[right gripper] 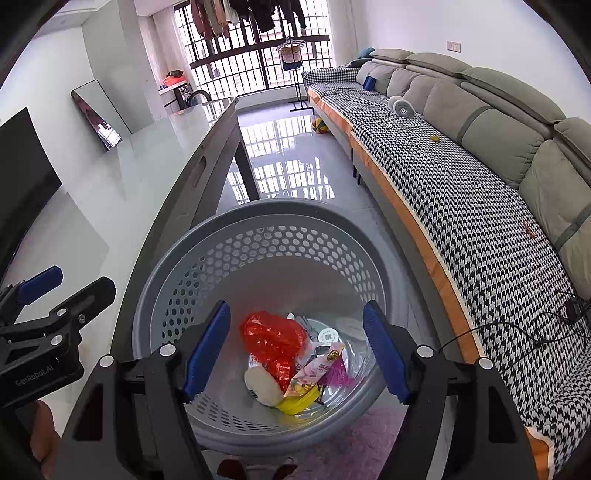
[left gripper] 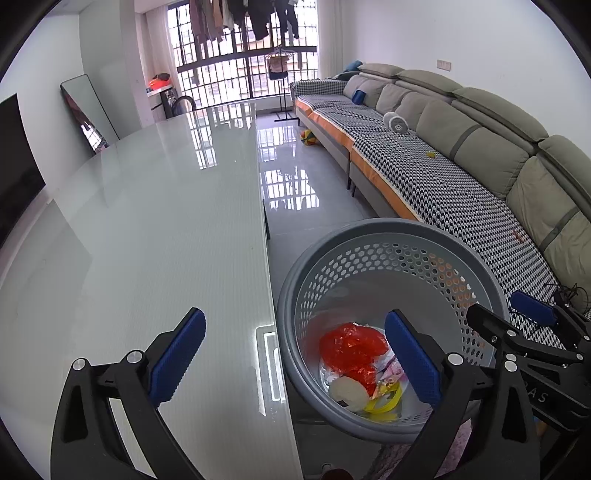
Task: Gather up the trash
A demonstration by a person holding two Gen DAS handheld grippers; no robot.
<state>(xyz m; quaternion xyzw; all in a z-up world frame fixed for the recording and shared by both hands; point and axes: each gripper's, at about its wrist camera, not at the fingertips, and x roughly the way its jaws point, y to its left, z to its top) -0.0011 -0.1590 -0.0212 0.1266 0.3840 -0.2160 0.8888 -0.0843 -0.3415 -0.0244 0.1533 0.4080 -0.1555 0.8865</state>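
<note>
Glossy pale glass covers the long table (left gripper: 155,229) that fills our left side, bare all the way along and mirroring the barred window on its far end. We see its long right edge run just beside the grey perforated wastebasket (right gripper: 258,236), which stands on the floor between table and sofa, next to a pink rug (right gripper: 354,439) at the bottom of the right wrist view.

Closest to us, the left gripper (left gripper: 295,363) has its blue pads spread wide apart with nothing between them, one finger over the table's edge and the other over the basket. The right gripper (right gripper: 297,352) hangs over the basket mouth, its pads also apart and empty.

At the bottom of the basket lies the collected trash: a crumpled red plastic bag (right gripper: 273,339), a white round disc (right gripper: 263,386), a yellow lid (right gripper: 297,402) and a pink snack wrapper (right gripper: 325,369).

Beyond it we see shiny grey floor tiles (right gripper: 280,147) reflecting the window. Along the right wall runs a grey sofa (left gripper: 476,122) with a houndstooth cover (right gripper: 461,206), a black cable (right gripper: 517,325) lying on its near end. Farther off, a colourful ball (left gripper: 309,137) sits on the floor by the sofa base, a mirror (left gripper: 88,110) leans on the left wall, and clothes (left gripper: 240,18) hang before the window (left gripper: 243,70).
</note>
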